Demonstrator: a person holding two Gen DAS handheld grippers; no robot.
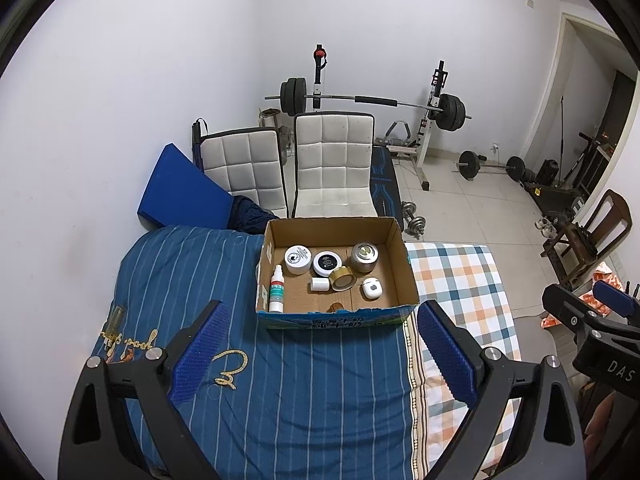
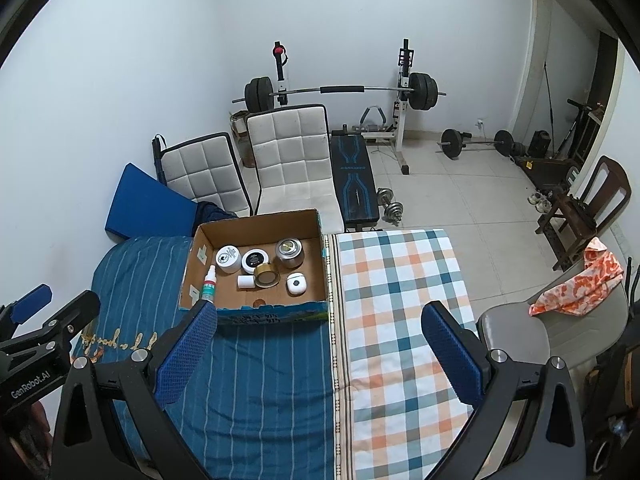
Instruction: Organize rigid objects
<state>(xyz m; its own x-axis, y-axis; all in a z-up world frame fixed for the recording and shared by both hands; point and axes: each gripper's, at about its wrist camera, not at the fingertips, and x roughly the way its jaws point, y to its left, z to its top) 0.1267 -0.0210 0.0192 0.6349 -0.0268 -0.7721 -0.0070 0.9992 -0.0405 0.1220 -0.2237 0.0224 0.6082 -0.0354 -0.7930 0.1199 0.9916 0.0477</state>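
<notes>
both grippers hang wide open and empty over the bed (image 1: 280, 400); left gripper (image 1: 320, 356) faces the cardboard box (image 1: 396, 264) dead ahead, nearer, spray bottle (image 1: 276, 290) standing upright at its left wall; right gripper (image 2: 320, 356) sits off right.

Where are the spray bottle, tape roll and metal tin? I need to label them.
spray bottle (image 1: 276, 293), left wrist view, label band.
tape roll (image 1: 343, 279), left wrist view, top rim.
metal tin (image 2: 289, 253), right wrist view, lid.
</notes>
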